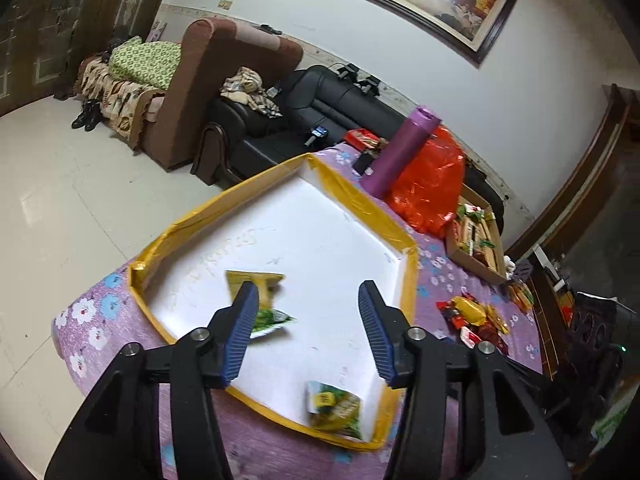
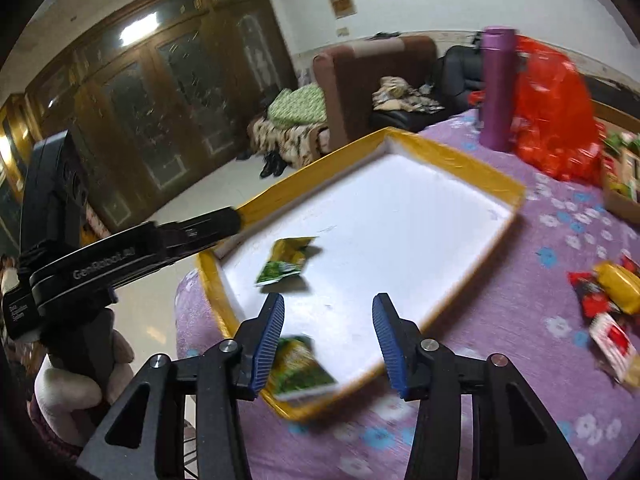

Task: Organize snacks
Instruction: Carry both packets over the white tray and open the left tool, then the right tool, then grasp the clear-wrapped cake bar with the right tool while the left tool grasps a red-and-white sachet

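A white foam tray with yellow taped rim (image 1: 352,196) (image 2: 452,156) lies on the purple flowered tablecloth. Two yellow-green snack packets lie in it: one toward the far left (image 1: 260,300) (image 2: 286,260), one at the near edge (image 1: 334,408) (image 2: 300,368). My left gripper (image 1: 308,332) is open and empty above the tray. My right gripper (image 2: 328,340) is open and empty above the tray's near edge, next to the near packet. The left gripper's body (image 2: 120,256) shows at the left of the right wrist view. A pile of red and yellow snacks (image 1: 472,316) (image 2: 608,292) lies on the cloth right of the tray.
A purple bottle (image 1: 400,152) (image 2: 496,88) and a red plastic bag (image 1: 432,184) (image 2: 552,112) stand behind the tray. A cardboard box of snacks (image 1: 476,240) (image 2: 620,176) sits at the right. Sofas (image 1: 280,120) and floor (image 1: 60,184) lie beyond the table.
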### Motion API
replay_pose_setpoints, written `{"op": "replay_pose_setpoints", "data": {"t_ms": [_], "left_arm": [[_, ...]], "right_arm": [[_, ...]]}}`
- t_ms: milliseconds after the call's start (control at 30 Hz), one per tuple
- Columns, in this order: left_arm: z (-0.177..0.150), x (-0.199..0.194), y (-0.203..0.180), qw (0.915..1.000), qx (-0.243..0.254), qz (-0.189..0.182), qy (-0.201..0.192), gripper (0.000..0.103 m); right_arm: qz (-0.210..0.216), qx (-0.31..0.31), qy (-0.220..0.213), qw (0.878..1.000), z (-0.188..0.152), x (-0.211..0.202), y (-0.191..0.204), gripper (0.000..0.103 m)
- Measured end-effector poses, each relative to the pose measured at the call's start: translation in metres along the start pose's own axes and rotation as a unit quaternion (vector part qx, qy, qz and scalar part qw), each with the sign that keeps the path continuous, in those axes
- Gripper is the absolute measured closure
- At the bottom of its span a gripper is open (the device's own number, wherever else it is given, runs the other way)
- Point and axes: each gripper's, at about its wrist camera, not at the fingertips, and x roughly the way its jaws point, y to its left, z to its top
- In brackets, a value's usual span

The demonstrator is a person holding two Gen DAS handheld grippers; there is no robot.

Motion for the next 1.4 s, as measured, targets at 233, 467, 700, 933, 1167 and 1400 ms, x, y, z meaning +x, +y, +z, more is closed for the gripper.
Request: {"op": "replay_pose_setpoints", "data": {"t_ms": [233,467,700,933,1167,1400], "left_arm": [[-0.009,-0.001,-0.034,0.9992,0.035,-0.016,0.014,0.046],[-0.030,0.013,-0.079,0.9948,0.079,-0.045,0.046,0.042],[-0.051,0.028,-0.117,0.9874,0.115,-0.067,0.086,0.042],[-0.055,0.033,-0.126,0.9865,0.117,-0.064,0.096,0.042],[-0.060,0.038,-0.131,0.9839,0.124,-0.068,0.108,0.042],[-0.069,0.048,-0.139,0.9775,0.142,-0.089,0.127,0.042]], "right_arm": [[-0.057,0.080,-0.035,0.995,-0.024,-0.059,-0.087,0.053],[-0.151,0.177,-0.050,0.971,-0.062,-0.126,-0.199,0.048],[-0.158,0.208,-0.037,0.965,-0.072,-0.119,-0.239,0.047],[-0.137,0.208,-0.034,0.968,-0.044,-0.072,-0.249,0.048],[0.000,0.164,0.033,0.986,-0.031,-0.029,-0.209,0.049],[-0.082,0.101,0.001,0.991,-0.041,-0.073,-0.199,0.041]]}}
